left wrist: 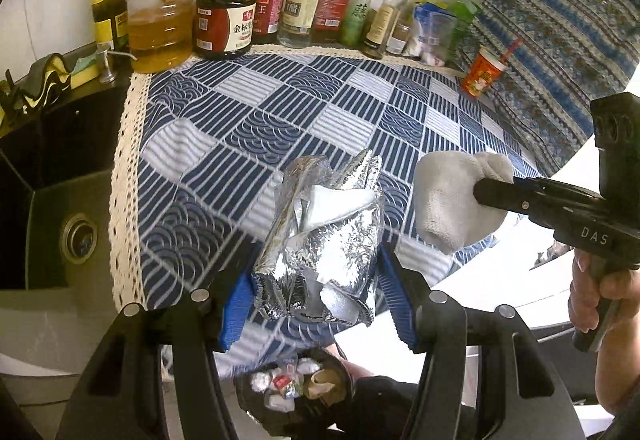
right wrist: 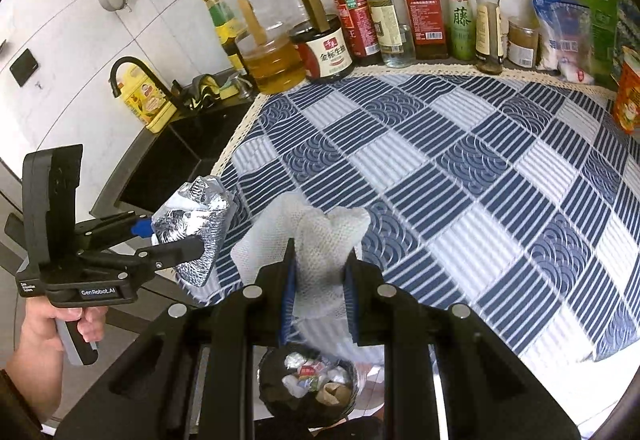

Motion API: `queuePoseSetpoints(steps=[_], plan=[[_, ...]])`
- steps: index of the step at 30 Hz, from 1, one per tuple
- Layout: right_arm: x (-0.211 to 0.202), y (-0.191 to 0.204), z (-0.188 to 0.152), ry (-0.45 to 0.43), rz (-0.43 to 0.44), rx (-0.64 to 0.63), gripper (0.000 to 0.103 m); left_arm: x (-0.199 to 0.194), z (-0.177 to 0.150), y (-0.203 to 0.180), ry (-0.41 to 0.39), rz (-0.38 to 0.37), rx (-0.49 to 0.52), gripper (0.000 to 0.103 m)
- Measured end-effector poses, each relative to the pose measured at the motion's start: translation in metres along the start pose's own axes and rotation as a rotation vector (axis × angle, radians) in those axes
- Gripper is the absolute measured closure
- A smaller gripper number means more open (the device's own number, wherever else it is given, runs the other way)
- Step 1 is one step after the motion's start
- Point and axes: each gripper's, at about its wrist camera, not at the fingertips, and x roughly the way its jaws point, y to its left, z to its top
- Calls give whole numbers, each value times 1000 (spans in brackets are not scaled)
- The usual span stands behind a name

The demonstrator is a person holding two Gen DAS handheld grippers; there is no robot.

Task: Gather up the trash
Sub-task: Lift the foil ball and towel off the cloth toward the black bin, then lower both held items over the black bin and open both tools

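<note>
While we hold both tools above the near edge of the blue checked tablecloth [right wrist: 460, 175], our left gripper [left wrist: 316, 280] is clamped on a crumpled foil wrapper [left wrist: 320, 236] and our right gripper [right wrist: 320, 280] is clenched tight on a wad of white paper towel [right wrist: 316, 240]. Both pieces hang clear of the tablecloth. Below its near edge sits a black trash bin [right wrist: 308, 384], already holding scraps.

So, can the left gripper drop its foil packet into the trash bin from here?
Probably yes: the left gripper holds the foil packet past the table edge, and the open trash bin lies below with nothing between.
</note>
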Motion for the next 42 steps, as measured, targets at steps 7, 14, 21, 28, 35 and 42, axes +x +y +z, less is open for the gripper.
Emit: queuePoseSetpoints(steps=[7, 14, 21, 28, 35, 42], plan=[[-1, 27, -39, 24, 0, -1, 80, -13, -41, 0, 19, -24, 17, 46], [9, 47, -72, 58, -6, 21, 80, -13, -81, 10, 62, -53, 1, 46], [24, 59, -95, 109, -6, 22, 80, -5, -111, 21, 108, -66, -30, 46], [59, 57, -124, 212, -3, 21, 80, 17, -140, 33, 174, -72, -69, 46], [96, 44, -153, 320, 2, 59, 80, 52, -174, 49, 281, -79, -132, 46], [131, 36, -182, 416, -6, 76, 80, 85, -208, 63, 379, -78, -198, 46]])
